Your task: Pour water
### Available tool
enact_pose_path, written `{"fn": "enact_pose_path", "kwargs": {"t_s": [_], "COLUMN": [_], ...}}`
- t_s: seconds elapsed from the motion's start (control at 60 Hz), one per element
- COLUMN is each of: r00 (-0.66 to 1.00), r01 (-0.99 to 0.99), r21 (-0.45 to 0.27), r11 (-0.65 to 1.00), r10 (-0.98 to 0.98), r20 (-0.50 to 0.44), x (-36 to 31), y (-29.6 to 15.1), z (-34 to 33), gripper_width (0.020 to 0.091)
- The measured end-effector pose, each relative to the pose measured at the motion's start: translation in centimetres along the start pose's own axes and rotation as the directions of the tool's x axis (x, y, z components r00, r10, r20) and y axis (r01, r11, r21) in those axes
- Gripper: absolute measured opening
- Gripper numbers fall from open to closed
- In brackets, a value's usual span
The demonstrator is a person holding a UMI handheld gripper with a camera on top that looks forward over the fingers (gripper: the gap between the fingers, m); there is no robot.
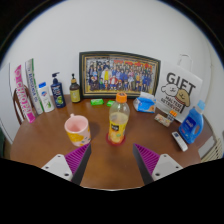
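Observation:
A clear bottle (119, 120) with an orange cap and a yellow label stands upright on the brown wooden table (110, 160), a little beyond my fingers and nearly centred between them. To its left stands a pink and yellow paper cup (77, 129), upright, apart from the bottle. My gripper (112, 160) is open, with nothing between its purple-padded fingers (78, 159); bare table shows in the gap.
A framed group photo (120, 74) leans on the wall behind. Left of it are a dark bottle (58, 92), a small amber bottle (75, 90) and boxes (27, 90). At right stand a "GIFT" bag (178, 95), a blue pack (147, 101) and a blue spray bottle (190, 125).

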State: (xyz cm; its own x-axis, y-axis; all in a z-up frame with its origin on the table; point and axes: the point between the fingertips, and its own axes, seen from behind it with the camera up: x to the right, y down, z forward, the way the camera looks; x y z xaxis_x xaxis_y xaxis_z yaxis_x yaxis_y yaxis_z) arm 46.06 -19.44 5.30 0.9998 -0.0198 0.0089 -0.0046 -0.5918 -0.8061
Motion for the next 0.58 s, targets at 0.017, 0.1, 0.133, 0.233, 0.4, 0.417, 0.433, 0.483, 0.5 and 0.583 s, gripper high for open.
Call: {"fn": "enact_pose_path", "kwargs": {"t_s": [0.017,0.1,0.133,0.233,0.4,0.417,0.433,0.483,0.5,0.583], "r00": [1.0,1.0,1.0,0.998,0.998,0.998,0.999,0.999,0.999,0.998], "r01": [0.0,0.007,0.009,0.042,0.054,0.045,0.041,0.039,0.041,0.046], "r21": [-0.004,-0.034,-0.036,-0.027,-0.026,-0.023,-0.021,-0.013,-0.008,0.015], "r11": [1.0,0.999,0.999,0.999,0.998,0.999,0.999,0.999,0.999,0.999], "r10": [0.0,-0.008,-0.01,-0.043,-0.055,-0.046,-0.041,-0.04,-0.042,-0.045], "r20": [-0.003,-0.018,-0.025,-0.039,-0.034,-0.035,-0.035,-0.026,-0.025,-0.038], "x": [-0.3,-1.4,-2.2,-3.0,-3.6,-3.6,-3.5,-3.5,-3.5,-2.6], "y": [0.3,1.8,2.2,3.4,4.8,4.8,4.8,4.7,4.5,3.7], "z": [-1.0,-5.4,-6.9,-10.3,-13.1,-13.3,-13.5,-13.9,-13.9,-14.5], "gripper_width": [0.0853,0.0855,0.0856,0.0858,0.0852,0.0849,0.0851,0.085,0.085,0.0853]}}
